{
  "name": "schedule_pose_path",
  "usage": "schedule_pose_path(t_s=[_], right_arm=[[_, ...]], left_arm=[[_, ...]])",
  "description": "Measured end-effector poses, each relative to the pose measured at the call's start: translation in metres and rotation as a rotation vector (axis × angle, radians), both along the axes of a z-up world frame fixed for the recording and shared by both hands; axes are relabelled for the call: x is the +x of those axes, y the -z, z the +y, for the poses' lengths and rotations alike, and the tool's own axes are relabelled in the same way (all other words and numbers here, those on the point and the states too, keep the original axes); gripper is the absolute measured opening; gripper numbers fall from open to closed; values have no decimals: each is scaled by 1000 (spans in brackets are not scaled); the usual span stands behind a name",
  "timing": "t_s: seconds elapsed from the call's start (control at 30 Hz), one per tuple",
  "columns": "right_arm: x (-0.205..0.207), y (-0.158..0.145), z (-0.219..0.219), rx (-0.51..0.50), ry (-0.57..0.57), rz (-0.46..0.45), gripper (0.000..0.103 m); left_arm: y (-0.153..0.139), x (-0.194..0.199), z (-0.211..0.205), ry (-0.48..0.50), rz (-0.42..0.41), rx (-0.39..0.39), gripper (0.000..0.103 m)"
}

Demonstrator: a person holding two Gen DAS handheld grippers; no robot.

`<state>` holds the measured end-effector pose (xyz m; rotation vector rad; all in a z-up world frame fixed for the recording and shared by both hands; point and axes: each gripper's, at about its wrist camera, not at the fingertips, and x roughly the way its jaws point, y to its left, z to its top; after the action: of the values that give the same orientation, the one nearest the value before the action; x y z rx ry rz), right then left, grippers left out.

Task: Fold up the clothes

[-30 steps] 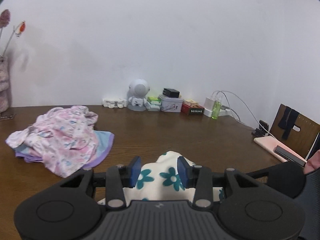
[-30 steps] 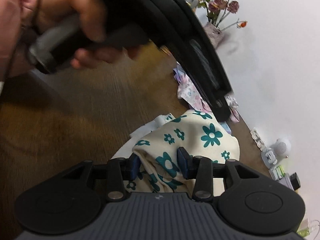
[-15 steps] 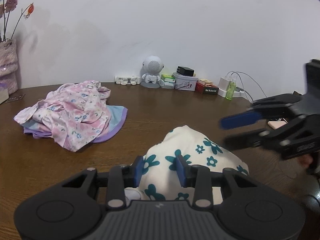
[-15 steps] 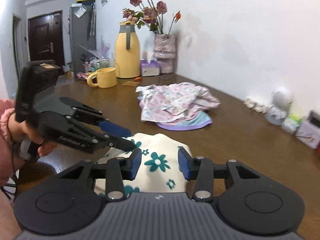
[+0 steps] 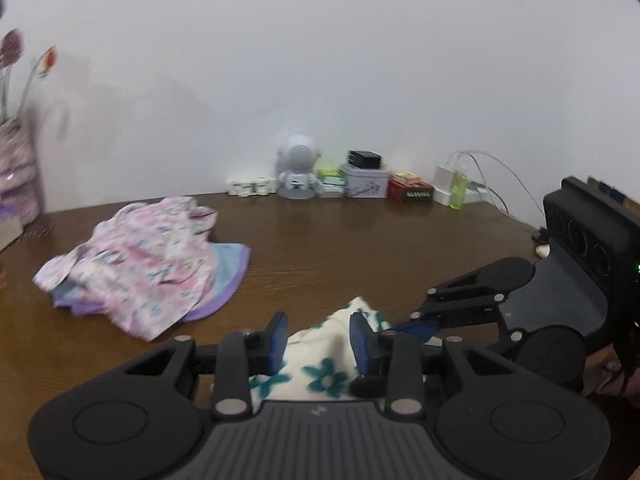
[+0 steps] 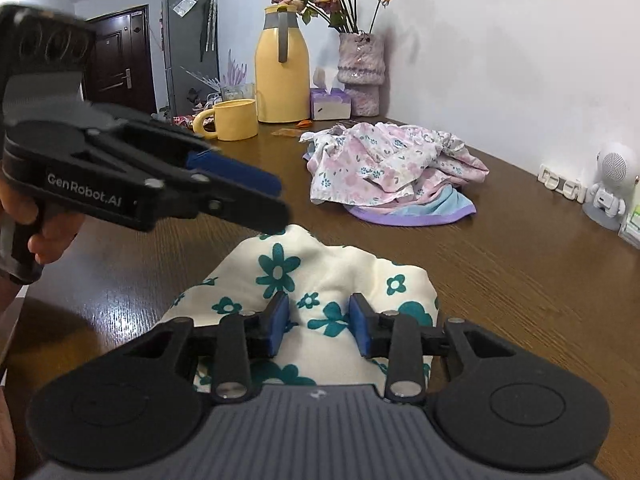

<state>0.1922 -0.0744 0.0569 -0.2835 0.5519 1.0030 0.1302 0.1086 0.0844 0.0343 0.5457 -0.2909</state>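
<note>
The cream cloth with teal flowers (image 6: 320,280) lay bunched near the table's (image 6: 500,272) front edge. Both tongs were closing with cloth between their blue pads: the left gripper (image 5: 319,339) over one peak, the right gripper (image 6: 319,325) beside it (neither yet visibly clamped). Pink clothes (image 6: 384,164) sat toward the wall edge.
</note>
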Motion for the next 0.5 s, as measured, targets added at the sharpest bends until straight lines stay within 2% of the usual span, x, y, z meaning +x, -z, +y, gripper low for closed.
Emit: schedule_pose_path(t_s=[0.07, 0.17, 0.27, 0.5], right_arm=[[-3, -2, -4, 19, -1, -15, 36], [-6, -13, -18, 70, 1, -8, 42], [-13, -25, -35, 96, 8, -14, 42], [-11, -11, -36, 22, 4, 37, 41]], left_arm=[[5, 7, -8, 11, 22, 28, 17], [14, 12, -13, 10, 50, 56, 16], [18, 11, -9, 4, 54, 52, 16], [27, 8, -10, -8, 57, 61, 16]])
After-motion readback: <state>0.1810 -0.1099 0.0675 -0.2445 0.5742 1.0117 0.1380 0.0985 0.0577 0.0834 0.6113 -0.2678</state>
